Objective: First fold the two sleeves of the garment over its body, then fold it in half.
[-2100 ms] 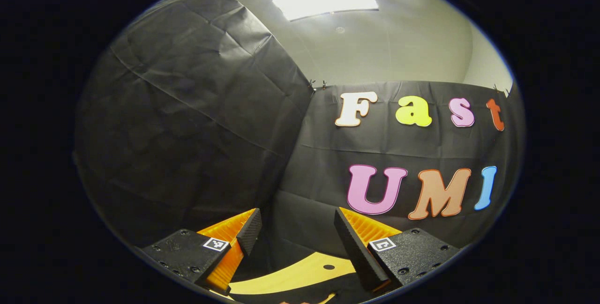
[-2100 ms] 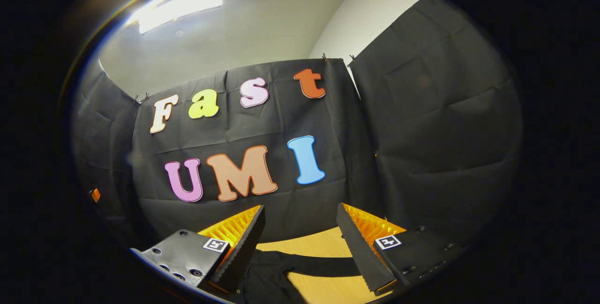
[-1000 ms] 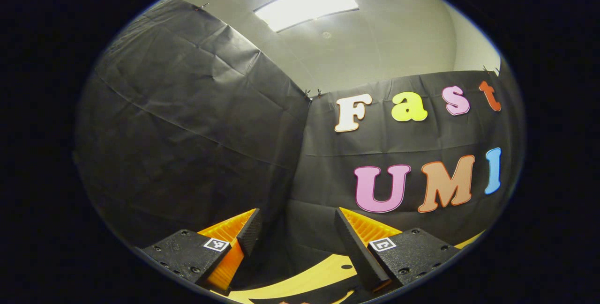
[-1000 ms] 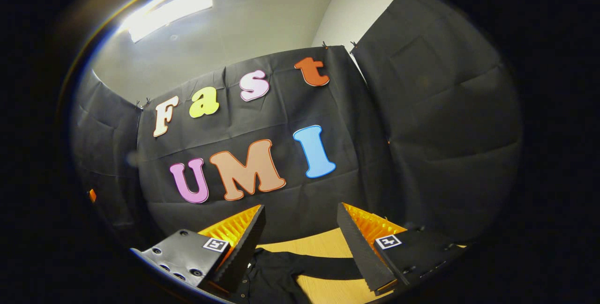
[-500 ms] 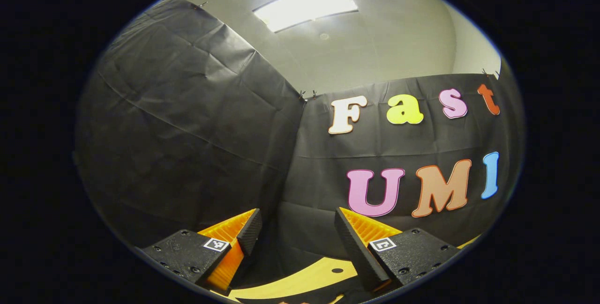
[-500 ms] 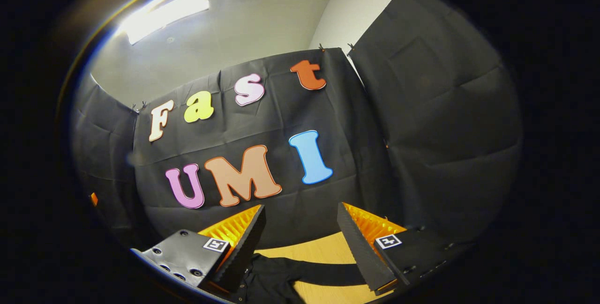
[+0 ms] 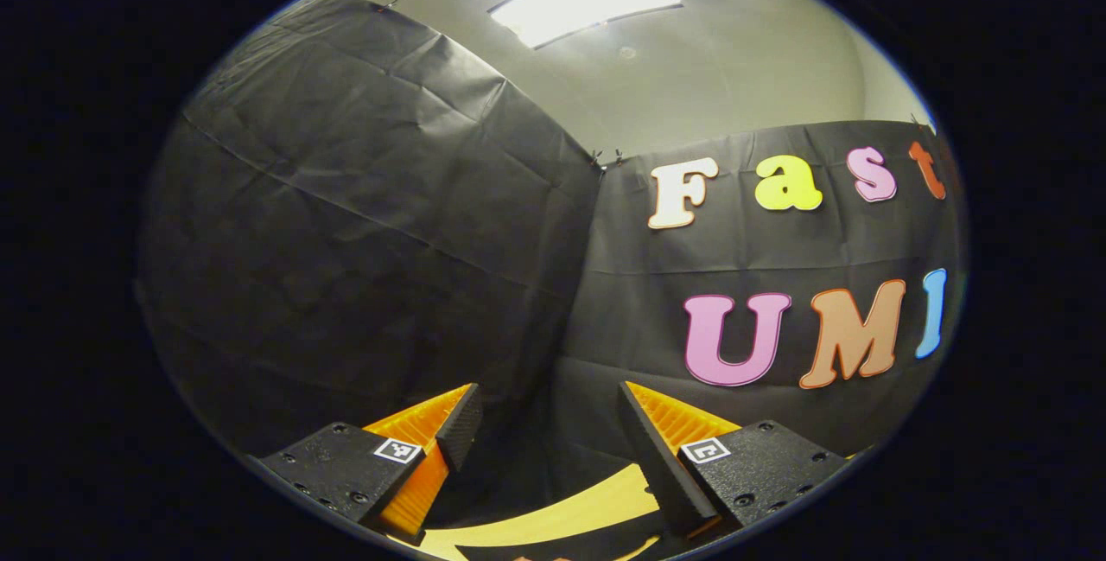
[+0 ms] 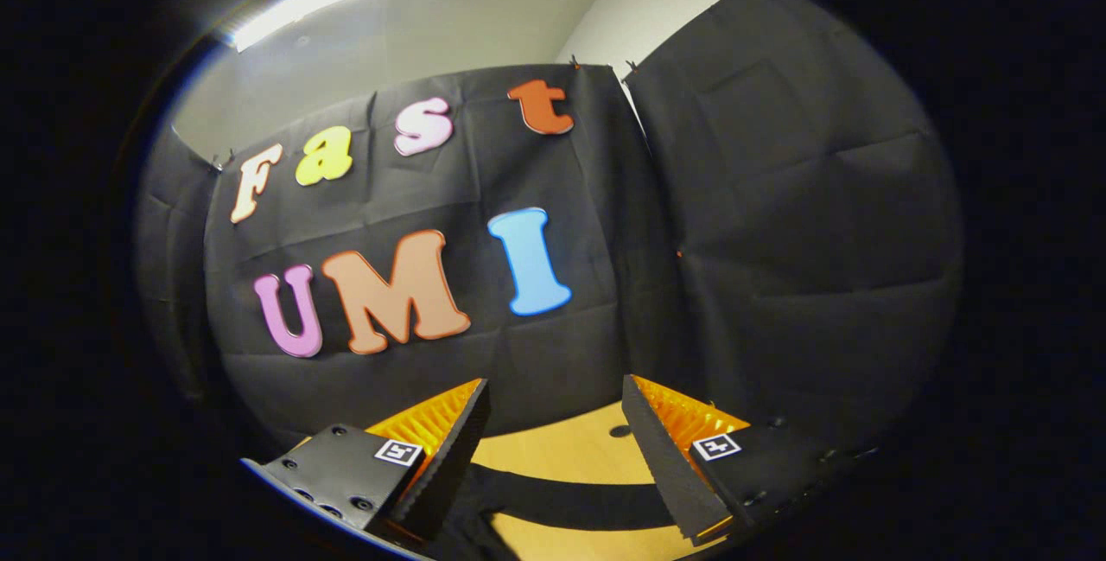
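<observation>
The left gripper [image 7: 544, 431] and right gripper [image 8: 553, 427] both hang with jaws spread and empty above the wooden table [image 8: 562, 457], where the right gripper view shows the black garment [image 8: 553, 500] lying with a sleeve stretched across

Lit from above by a bright rectangular ceiling light panel [image 7: 585, 2], blown out to white glare in both views. Dim lower down on the wooden tabletop [image 8: 562, 455]. Strong fisheye bending at the edges; rim softly blurred in right gripper view.
</observation>
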Tool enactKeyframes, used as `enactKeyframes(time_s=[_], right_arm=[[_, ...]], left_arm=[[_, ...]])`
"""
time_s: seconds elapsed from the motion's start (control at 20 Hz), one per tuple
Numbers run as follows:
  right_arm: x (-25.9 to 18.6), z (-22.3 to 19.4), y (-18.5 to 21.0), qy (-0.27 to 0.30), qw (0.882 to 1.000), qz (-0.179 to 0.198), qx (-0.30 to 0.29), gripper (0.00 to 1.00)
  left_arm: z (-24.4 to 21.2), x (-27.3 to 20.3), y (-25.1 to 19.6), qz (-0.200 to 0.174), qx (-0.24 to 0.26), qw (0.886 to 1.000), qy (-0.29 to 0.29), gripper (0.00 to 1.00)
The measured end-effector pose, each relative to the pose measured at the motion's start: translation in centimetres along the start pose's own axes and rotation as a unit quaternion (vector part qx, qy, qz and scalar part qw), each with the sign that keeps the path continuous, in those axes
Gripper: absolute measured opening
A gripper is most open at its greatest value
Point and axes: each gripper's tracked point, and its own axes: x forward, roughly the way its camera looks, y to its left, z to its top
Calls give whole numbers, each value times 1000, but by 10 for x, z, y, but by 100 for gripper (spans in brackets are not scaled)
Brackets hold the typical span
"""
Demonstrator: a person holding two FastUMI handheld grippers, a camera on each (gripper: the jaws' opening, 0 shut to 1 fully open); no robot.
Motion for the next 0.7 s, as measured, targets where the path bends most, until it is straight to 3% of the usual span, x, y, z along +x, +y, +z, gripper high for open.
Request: enactKeyframes(time_s=[0.2,0.35,0.5,0.6,0.65,0.7], right_arm=[[42,-90,-40,123,992,-38,0,97],[66,-155,-68,208,976,-59,12,98],[91,-214,-111,266,958,-107,-11,98],[100,-242,-131,297,946,-126,-25,99],[102,-252,-136,312,940,-130,-30,94],[100,-263,-139,333,932,-135,-35,99]], left_arm=[[-12,-3,21,28,10,999,17,91],[-16,-5,29,42,40,998,29,91],[-18,-8,28,46,56,997,37,93],[-21,-10,27,50,61,996,44,92],[-22,-11,25,51,63,996,46,92],[-22,-11,23,52,65,995,49,92]])
